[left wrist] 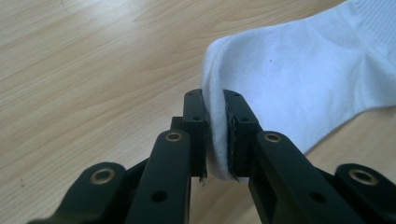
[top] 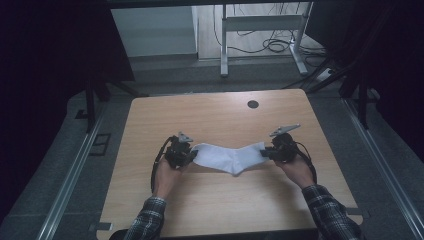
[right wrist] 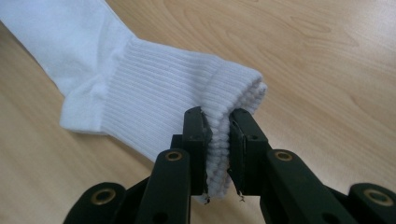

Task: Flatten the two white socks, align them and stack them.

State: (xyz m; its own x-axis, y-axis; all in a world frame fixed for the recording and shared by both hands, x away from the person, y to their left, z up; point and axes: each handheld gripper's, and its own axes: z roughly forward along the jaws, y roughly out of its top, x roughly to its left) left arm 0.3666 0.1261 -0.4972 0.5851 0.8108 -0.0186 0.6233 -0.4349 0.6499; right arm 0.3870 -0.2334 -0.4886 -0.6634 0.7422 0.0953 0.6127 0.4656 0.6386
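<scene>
A white sock (top: 229, 158) stretches between my two grippers over the wooden table (top: 210, 115), sagging at its heel. My left gripper (top: 191, 155) is shut on the sock's toe end (left wrist: 243, 65); the cloth is pinched between the black pads (left wrist: 215, 135). My right gripper (top: 265, 151) is shut on the ribbed cuff (right wrist: 187, 98), which is squeezed between its pads (right wrist: 217, 149). A hand in a plaid sleeve holds each gripper, coming in from the near edge.
A small black round hole (top: 253, 104) marks the table's far side. Beyond the far edge stands a grey metal desk frame (top: 260, 30) with cables on the floor. Metal rails (top: 75, 170) run along both sides of the table.
</scene>
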